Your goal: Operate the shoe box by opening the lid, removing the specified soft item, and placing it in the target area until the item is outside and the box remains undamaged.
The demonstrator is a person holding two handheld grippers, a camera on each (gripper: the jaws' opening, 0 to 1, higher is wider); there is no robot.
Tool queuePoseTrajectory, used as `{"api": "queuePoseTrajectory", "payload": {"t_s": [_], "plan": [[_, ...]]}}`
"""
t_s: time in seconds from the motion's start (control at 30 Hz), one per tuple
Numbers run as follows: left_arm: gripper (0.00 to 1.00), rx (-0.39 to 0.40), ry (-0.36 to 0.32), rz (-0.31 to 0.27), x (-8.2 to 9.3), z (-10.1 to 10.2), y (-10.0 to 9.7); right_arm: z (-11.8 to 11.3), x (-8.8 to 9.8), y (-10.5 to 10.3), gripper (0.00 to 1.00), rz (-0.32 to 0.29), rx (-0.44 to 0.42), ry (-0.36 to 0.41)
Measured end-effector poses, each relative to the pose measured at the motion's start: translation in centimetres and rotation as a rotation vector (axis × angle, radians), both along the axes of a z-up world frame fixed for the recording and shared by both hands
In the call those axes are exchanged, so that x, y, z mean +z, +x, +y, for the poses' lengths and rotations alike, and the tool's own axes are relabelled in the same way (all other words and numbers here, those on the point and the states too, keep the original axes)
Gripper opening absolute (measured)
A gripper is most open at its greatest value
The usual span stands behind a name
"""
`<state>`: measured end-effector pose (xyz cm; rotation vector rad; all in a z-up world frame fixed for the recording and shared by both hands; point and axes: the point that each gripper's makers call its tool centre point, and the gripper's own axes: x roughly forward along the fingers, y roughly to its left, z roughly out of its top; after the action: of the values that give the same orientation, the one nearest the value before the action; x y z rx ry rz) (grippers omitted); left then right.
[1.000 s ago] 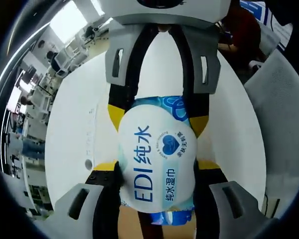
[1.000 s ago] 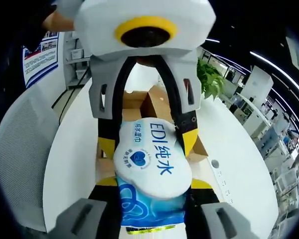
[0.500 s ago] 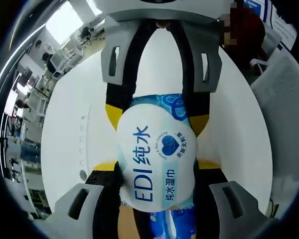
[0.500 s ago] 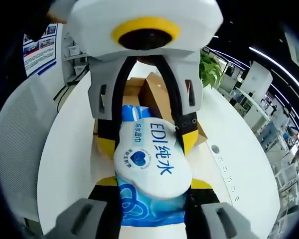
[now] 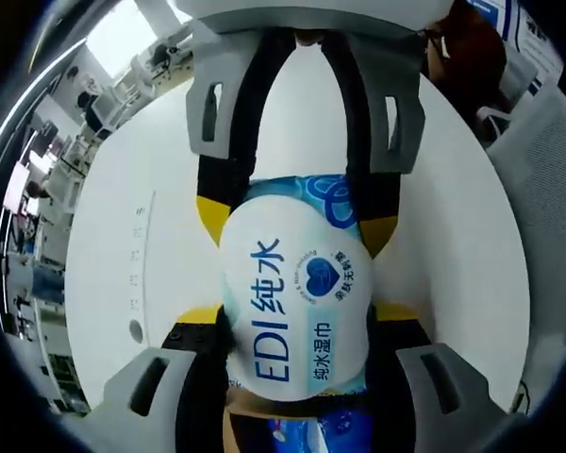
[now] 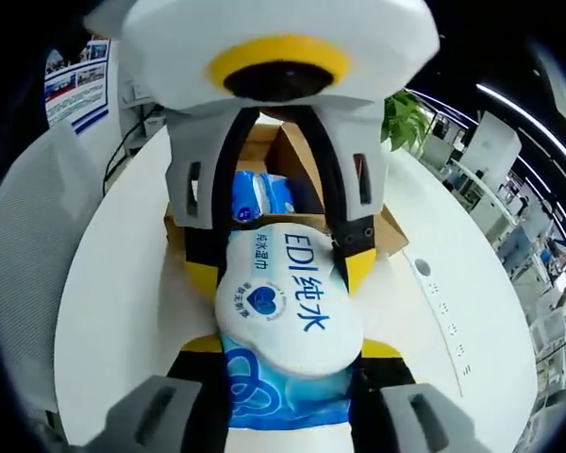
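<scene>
Both tools still clamp the wipes pack point(image 6: 288, 307), now farther above the box point(image 6: 292, 156).

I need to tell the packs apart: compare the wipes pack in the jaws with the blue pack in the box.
The held wipes pack is clamped between both grippers above the table; the second blue pack lies inside the open cardboard box. The held one shows its white EDI label; the second shows only blue wrapper. Both have blue packaging.
</scene>
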<state>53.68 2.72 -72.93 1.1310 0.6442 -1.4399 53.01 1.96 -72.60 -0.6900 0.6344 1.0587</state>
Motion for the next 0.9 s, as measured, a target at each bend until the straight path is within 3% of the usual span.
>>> {"api": "queuePoseTrajectory", "payload": {"t_s": [0.43, 0.9], "plan": [[0.58, -0.007, 0.023, 0.007, -1.8, 0.0, 0.1, -0.2, -1.8, 0.3, 0.45, 0.005, -0.007, 0.01], [0.58, 0.014, 0.022, 0.016, -2.6, 0.6, 0.3, 0.5, -2.6, 0.6, 0.46, -0.01, 0.019, 0.03]]}}
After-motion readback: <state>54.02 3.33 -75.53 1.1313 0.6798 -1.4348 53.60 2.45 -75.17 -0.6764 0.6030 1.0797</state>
